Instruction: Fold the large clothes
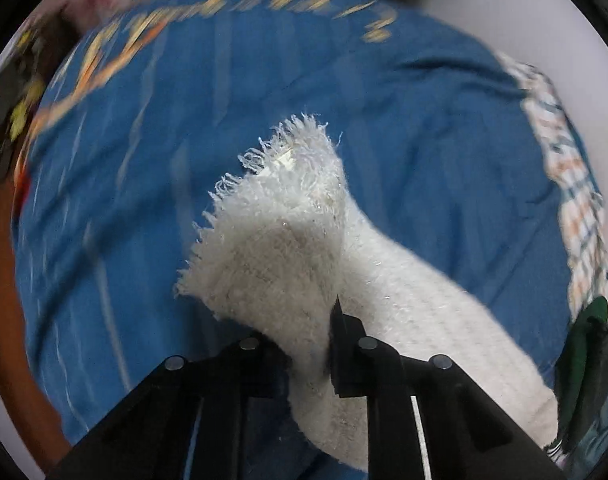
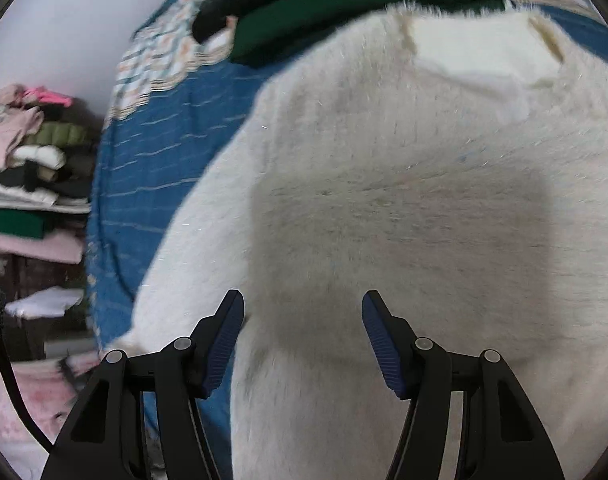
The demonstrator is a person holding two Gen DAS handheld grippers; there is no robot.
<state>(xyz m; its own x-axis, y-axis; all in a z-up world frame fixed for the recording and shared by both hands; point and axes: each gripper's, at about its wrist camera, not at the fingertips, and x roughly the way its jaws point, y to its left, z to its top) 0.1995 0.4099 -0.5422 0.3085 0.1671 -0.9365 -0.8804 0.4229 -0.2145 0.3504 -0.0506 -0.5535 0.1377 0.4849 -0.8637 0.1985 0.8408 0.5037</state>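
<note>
Left gripper [image 1: 304,344] clamped on white fuzzy sweater's [image 1: 288,248] fringed end over blue bedspread [image 1: 424,120]. Right gripper [image 2: 303,344] half-open above sweater, holding nothing.

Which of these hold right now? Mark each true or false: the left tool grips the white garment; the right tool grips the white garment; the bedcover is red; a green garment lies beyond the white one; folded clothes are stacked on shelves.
1. The left tool is shut on the white garment. True.
2. The right tool grips the white garment. False: its jaws stand apart above the fabric, pads not pressing on it.
3. The bedcover is red. False: it is blue.
4. A green garment lies beyond the white one. True.
5. Folded clothes are stacked on shelves beside the bed. True.
</note>
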